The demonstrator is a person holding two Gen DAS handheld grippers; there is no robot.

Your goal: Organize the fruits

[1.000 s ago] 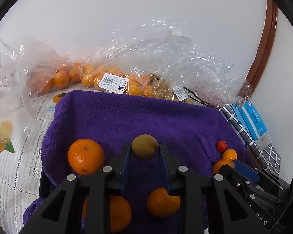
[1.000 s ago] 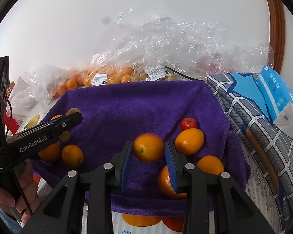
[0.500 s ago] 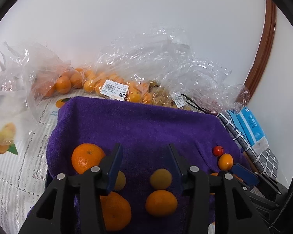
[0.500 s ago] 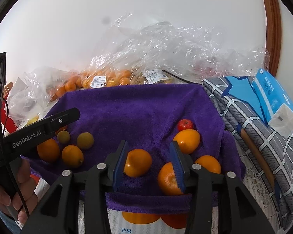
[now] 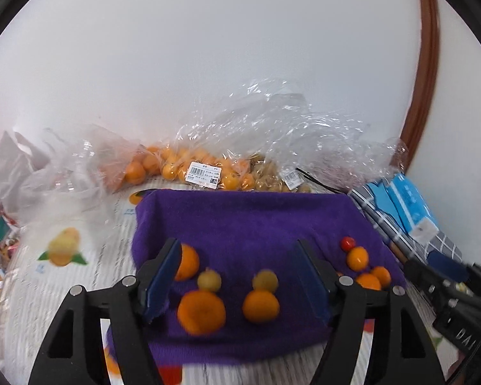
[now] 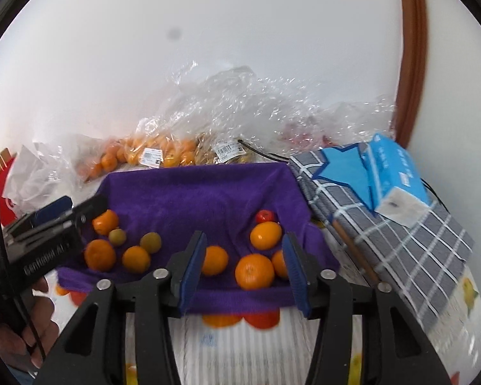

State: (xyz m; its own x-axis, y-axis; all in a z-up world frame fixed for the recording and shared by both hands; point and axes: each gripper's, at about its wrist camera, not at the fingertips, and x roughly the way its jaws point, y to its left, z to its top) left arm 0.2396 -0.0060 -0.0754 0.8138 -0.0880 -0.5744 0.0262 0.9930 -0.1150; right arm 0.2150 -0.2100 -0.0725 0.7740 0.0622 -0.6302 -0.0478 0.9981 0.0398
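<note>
A purple towel (image 5: 250, 221) (image 6: 205, 192) holds loose fruit. On its left lie oranges (image 5: 201, 312) (image 5: 260, 305) and two small yellow-green fruits (image 5: 209, 280) (image 5: 265, 280). On its right lie several oranges (image 6: 254, 271) (image 6: 265, 235) (image 6: 213, 259) and a small red fruit (image 6: 265, 215). My left gripper (image 5: 240, 276) is open and empty, held back over the left group. My right gripper (image 6: 243, 264) is open and empty above the towel's front edge. The left gripper also shows in the right wrist view (image 6: 48, 224).
Clear plastic bags of oranges (image 5: 182, 166) (image 6: 150, 150) lie behind the towel against the white wall. A grey checked cloth (image 6: 384, 224) with a blue tissue pack (image 6: 397, 176) lies on the right. White bags (image 5: 16, 173) sit on the left. A fruit-print tablecloth (image 5: 64, 250) covers the table.
Both grippers let go of their fruit, opened wide and pulled back. The yellow-green fruit and the orange now rest on the towel.
</note>
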